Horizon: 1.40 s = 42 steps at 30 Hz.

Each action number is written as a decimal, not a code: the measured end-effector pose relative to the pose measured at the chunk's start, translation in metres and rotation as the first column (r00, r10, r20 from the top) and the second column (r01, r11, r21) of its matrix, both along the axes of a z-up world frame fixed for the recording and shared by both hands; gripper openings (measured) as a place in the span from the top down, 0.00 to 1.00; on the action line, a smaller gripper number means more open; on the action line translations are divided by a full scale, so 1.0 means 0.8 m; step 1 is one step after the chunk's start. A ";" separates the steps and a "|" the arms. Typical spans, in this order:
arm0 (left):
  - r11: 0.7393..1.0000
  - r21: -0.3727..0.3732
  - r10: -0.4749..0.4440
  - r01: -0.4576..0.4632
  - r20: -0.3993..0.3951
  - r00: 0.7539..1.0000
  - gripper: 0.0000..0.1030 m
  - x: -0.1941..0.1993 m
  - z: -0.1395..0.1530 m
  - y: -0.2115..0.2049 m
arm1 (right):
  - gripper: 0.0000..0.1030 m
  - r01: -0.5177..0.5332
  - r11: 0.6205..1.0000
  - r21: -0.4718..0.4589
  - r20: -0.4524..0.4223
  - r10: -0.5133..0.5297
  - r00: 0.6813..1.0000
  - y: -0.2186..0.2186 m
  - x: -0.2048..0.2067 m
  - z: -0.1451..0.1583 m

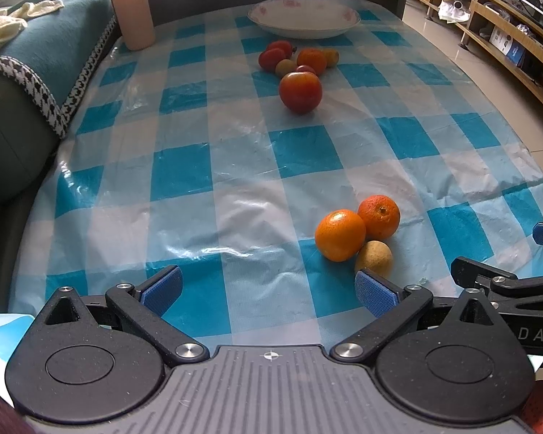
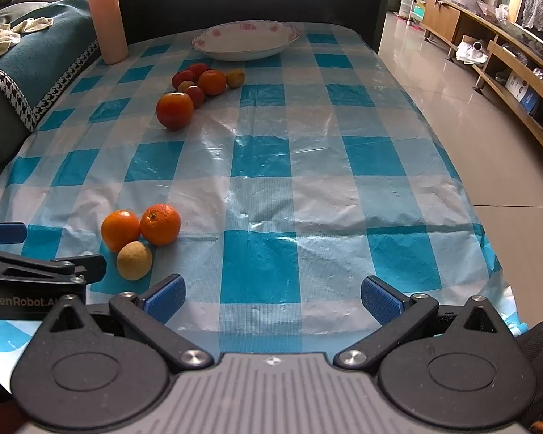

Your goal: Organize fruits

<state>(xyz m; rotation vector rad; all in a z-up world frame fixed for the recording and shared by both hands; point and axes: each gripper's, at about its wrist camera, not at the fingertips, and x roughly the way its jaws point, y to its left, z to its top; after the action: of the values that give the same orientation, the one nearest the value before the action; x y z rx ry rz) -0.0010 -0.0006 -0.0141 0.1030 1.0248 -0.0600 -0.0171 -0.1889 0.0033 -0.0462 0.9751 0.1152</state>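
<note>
Two oranges (image 1: pixel 340 234) (image 1: pixel 379 217) and a small tan fruit (image 1: pixel 374 257) lie together near the table's front; they also show in the right wrist view (image 2: pixel 120 229) (image 2: pixel 160 224) (image 2: pixel 134 260). A large red tomato (image 1: pixel 300 92) (image 2: pixel 174 110) lies farther back, with a cluster of small red, orange and yellow fruits (image 1: pixel 297 58) (image 2: pixel 206 80) behind it. An empty white plate (image 1: pixel 303 17) (image 2: pixel 245 40) sits at the far end. My left gripper (image 1: pixel 269 291) is open and empty, just left of the near fruits. My right gripper (image 2: pixel 273 298) is open and empty, to their right.
The table has a blue and white checked plastic cover (image 1: pixel 235 166). A tall pink ribbed cup (image 1: pixel 130 3) (image 2: pixel 106 21) stands at the far left corner. A sofa with a teal cover (image 1: pixel 47 47) borders the left side. Tiled floor and wooden shelves (image 2: pixel 506 58) are at the right.
</note>
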 end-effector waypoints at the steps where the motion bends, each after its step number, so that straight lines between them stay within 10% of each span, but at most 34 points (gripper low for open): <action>1: 1.000 0.000 0.000 0.000 -0.001 1.000 0.00 0.000 0.000 0.000 | 0.00 0.000 1.000 -0.001 -0.001 0.000 1.000 0.000 0.000 0.000; 42: 1.000 0.000 0.001 -0.001 -0.021 1.000 0.01 0.003 -0.001 0.001 | 0.00 0.006 1.000 -0.004 -0.014 -0.006 1.000 0.001 0.000 -0.005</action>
<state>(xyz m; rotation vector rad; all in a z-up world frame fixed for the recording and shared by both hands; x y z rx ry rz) 0.0014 0.0002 -0.0152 0.1026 1.0459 -0.0604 -0.0171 -0.1885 -0.0004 -0.0459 0.9894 0.1082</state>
